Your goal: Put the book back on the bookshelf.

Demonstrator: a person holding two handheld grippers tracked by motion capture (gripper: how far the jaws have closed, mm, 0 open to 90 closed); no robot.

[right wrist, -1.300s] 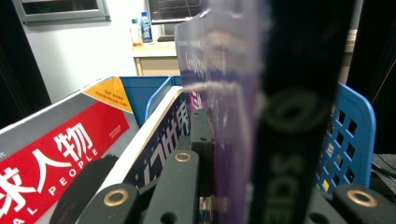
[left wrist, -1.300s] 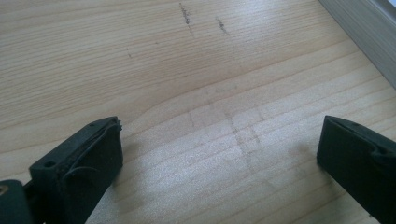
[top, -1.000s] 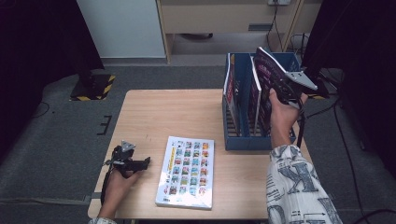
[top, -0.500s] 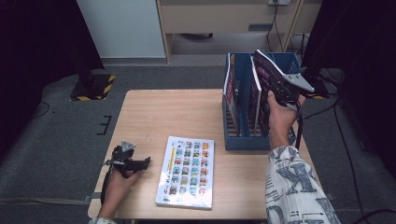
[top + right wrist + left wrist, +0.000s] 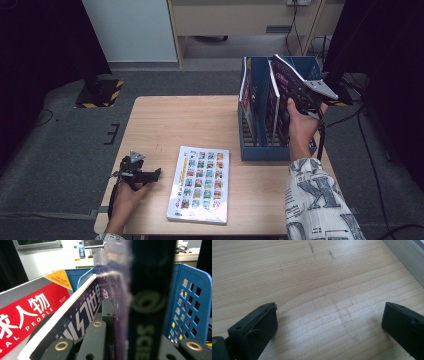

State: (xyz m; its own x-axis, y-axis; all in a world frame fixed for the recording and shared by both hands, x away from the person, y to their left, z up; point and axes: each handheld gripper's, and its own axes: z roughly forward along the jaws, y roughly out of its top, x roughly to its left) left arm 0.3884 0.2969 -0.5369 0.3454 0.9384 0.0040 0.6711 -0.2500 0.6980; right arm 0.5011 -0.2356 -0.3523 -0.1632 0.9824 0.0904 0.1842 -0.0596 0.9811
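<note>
A blue file rack [image 5: 262, 150] stands at the table's right side with two magazines upright in it. My right gripper [image 5: 305, 102] is shut on a dark purple magazine [image 5: 287, 85], which leans tilted over the rack's right slot. In the right gripper view that dark purple magazine [image 5: 140, 295] stands edge-on between my jaws, beside a red-and-white magazine [image 5: 32, 307] and the blue file rack's wall [image 5: 190, 297]. A book with a grid of colourful pictures [image 5: 200, 182] lies flat near the front edge. My left gripper [image 5: 150, 175] rests open on the wood, left of the book, with nothing between its jaws.
Bare wooden table [image 5: 180, 120] spreads across the middle and back left. A pale strip, the book's edge [image 5: 404, 257], crosses the top right corner of the left gripper view. Beyond the table stand a cabinet [image 5: 240, 25] and a yellow-black striped base [image 5: 100, 92] on grey floor.
The right hand has lowered the dark purple magazine slightly toward the rack. The left gripper has stayed where it was.
</note>
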